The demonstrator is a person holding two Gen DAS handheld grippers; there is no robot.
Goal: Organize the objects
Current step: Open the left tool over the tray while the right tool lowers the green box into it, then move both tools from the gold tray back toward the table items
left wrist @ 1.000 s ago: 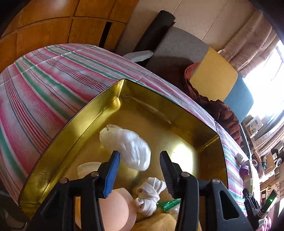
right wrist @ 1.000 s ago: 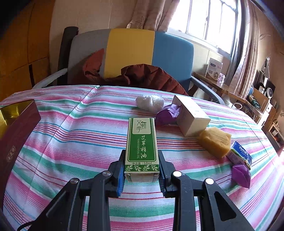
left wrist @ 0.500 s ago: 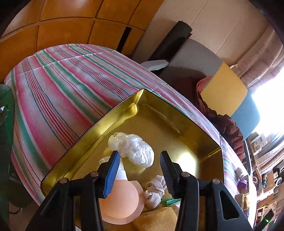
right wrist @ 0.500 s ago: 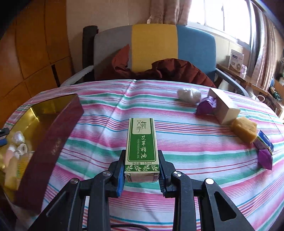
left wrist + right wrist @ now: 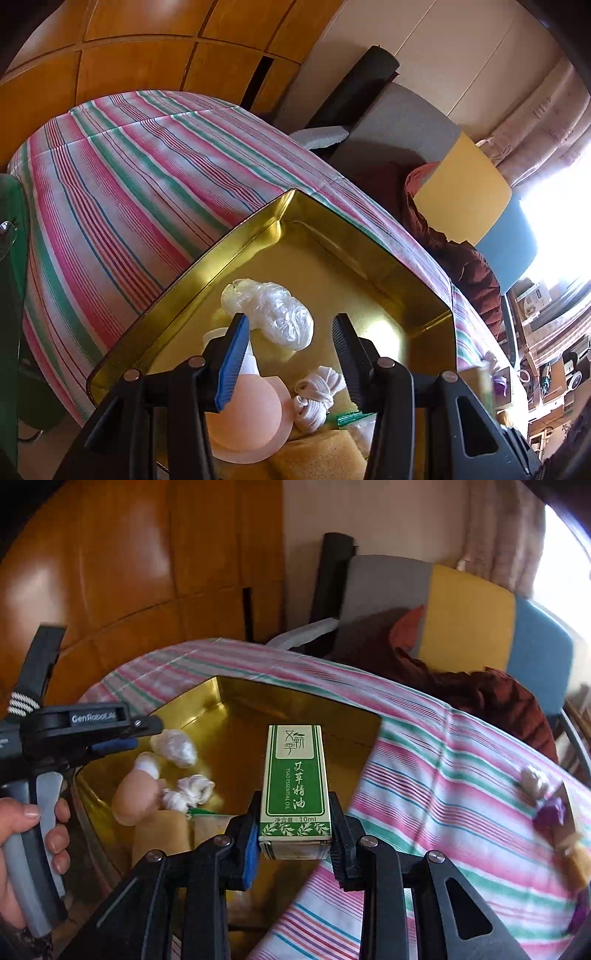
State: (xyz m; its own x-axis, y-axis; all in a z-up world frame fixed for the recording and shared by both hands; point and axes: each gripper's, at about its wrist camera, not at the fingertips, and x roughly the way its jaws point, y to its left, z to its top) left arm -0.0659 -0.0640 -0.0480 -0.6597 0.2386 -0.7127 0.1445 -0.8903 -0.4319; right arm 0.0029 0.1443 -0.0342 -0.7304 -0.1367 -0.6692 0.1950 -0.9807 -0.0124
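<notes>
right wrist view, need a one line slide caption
Right hand-held gripper carries a green box over the gold tin, already holding small items.

Domestic living room. Indicators: table under striped cloth, upholstered armchair holding a rumpled jacket, wood-panelled wall, curtained window, cluttered shelves.

Tin on counter, chair behind; bag, puff, gauze inside; box held above by right tongs.
</notes>
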